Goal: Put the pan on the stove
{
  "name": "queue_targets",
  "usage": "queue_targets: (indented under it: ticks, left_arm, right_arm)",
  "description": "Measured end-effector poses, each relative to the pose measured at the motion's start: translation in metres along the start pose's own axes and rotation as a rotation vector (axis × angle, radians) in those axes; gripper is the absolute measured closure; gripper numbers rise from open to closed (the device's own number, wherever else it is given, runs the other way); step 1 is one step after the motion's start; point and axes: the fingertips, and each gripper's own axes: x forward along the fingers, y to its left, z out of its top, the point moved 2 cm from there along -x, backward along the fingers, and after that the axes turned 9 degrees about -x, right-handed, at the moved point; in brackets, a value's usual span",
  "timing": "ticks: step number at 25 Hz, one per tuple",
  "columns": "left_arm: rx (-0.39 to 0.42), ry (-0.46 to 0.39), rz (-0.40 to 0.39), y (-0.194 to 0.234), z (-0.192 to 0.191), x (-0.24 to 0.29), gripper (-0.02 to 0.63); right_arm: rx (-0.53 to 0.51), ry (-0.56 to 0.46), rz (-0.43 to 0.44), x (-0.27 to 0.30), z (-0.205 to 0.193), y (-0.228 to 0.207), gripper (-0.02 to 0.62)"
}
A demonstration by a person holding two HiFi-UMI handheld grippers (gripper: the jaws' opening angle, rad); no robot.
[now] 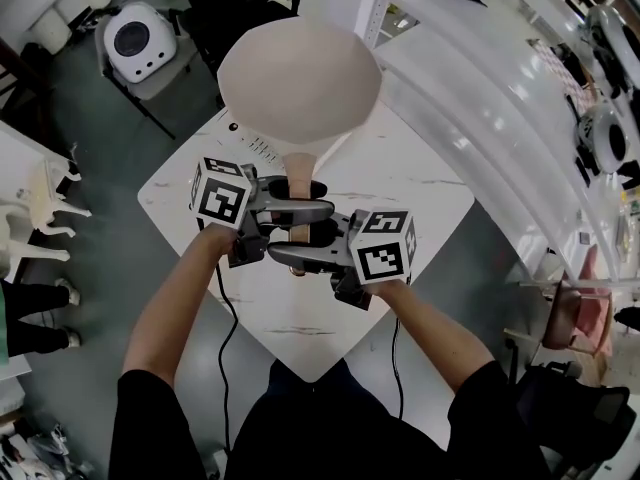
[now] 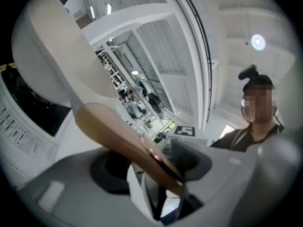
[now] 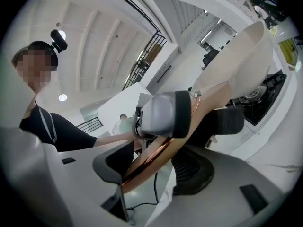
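Evidently mid-carry, not yet landed. Held aloft over a white marble table, bowl forward and well above the surface: one cream pan, hiding most of the stove from the head view, with only a strip of its control panel peeking out at the near edge. Clear of the black cooking top, as seen from the right gripper view, so placement judged to be ahead rather than done.

Clamped on the long copper-toned handle from opposite sides: left gripper nearer the bowl, right gripper nearer the butt end, both sets of jaws closed tight against the handle with nothing else between them. Doubled up, most likely, to tame a front-heavy load: a wide bowl far out on a slim stem, prone to twisting or dipping in a single pinch. Stacked close together along the handle, probably to keep the bowl level on the way down.

Counted: one pan, one handle, one stove, one table, two grippers, two marker cubes, the left and the right, both facing up toward the head camera.
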Motion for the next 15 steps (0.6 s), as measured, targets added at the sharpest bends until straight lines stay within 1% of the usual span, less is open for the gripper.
queue_targets:
  ticks: [7,15]
  left_arm:
    - [-0.027,-0.012,-0.01,0.023,0.014,0.004,0.348]
    - [-0.06,-0.021,-0.015,0.045,0.019,0.009,0.347]
  right_arm:
    - [0.024,0.007,-0.008,-0.002,0.004,-0.027,0.37]
    - [0.06,0.023,-0.008,-0.005,0.002,-0.048,0.368]
